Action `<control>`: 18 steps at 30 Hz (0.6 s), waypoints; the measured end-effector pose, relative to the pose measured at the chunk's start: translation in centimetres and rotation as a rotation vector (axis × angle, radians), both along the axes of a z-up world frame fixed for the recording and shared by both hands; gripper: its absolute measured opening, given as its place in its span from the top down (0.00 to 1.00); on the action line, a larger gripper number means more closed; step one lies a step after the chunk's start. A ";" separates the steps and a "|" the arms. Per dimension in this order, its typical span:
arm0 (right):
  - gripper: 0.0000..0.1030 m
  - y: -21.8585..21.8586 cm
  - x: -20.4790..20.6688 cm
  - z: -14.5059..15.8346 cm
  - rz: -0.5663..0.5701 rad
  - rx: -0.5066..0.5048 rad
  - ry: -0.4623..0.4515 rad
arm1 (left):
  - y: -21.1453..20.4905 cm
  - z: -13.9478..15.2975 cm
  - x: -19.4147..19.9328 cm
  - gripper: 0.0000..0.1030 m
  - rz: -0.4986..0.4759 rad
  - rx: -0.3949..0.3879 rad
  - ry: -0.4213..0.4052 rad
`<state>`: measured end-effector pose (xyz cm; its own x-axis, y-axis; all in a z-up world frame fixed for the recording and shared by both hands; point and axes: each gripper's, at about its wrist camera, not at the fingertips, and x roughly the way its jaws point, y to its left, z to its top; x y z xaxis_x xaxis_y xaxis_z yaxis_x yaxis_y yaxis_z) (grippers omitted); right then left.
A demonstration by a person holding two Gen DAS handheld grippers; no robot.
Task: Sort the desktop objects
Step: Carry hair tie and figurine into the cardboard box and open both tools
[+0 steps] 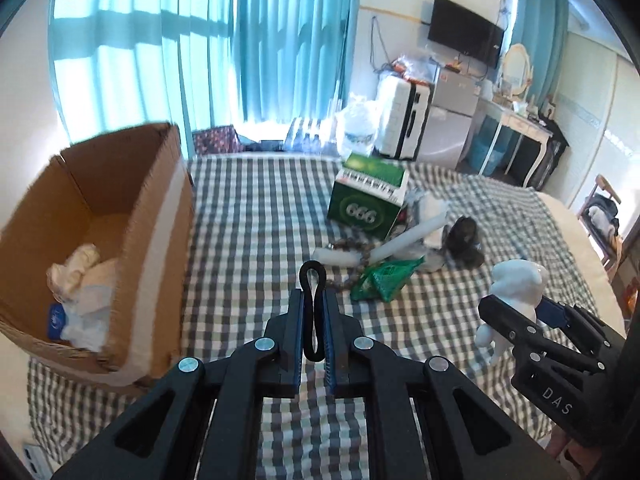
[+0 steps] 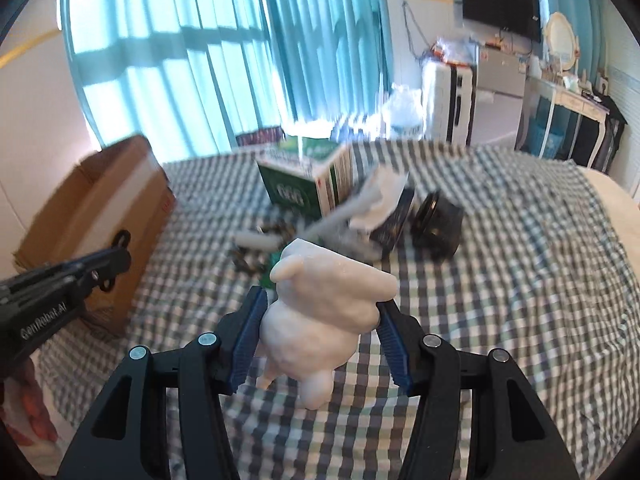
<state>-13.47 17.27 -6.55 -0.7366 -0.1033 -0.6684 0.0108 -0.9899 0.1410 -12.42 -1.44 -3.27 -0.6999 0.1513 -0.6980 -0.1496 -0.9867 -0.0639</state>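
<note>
The sorting is judged to be partly done. In the cardboard box [image 1: 100, 240], left of the left gripper [image 1: 314, 300], some crumpled white pieces and a small blue item are already seen, while a heap of things is left on the checked bed cover [image 1: 256, 216] ahead of both pairs of fingers.

The left gripper's fingers are closed on a black elastic loop [image 1: 313, 312], which is pinched between the blue pads and stands out beyond the tips – it is carried above the bed, not yet over the box. The right gripper [image 2: 320, 320] is closed on a white figurine [image 2: 320, 308]; its body is clamped between the two fingers and its lower part hangs below them, clear of the cover. In the left wrist view this figurine is seen to the right of the left fingers, well apart from the box.

What is left is counted as far as the blur allows: one green carton [image 1: 368, 200] with "666" on it, two white sticks [image 1: 412, 236] like candles, one string of brown beads [image 1: 352, 268], one green foil packet [image 1: 384, 280], one dark round jar [image 2: 436, 228], one dark blue box [image 2: 394, 224] beside the jar and some white crumpled paper [image 2: 380, 196] on it. One cardboard box is present – no second container is visible.

So two things are in the grippers, and about eight are judged to remain.
</note>
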 end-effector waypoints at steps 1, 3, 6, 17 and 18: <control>0.47 -0.3 0.3 0.6 -0.002 -0.001 0.007 | 0.0 0.6 0.4 0.91 -0.002 0.004 0.005; 0.47 -0.8 0.9 1.5 0.002 -0.004 0.017 | -0.2 1.4 1.0 0.91 -0.007 0.013 0.016; 0.47 -1.6 2.2 2.9 0.011 -0.008 0.034 | -0.4 2.8 2.3 0.91 -0.018 0.014 0.039; 0.47 -5.2 4.4 7.6 0.059 -0.031 0.086 | -2.9 7.0 3.4 0.91 -0.029 0.044 0.056; 0.47 -5.9 4.5 8.2 0.067 -0.028 0.094 | -3.4 7.4 3.5 0.91 -0.029 0.051 0.064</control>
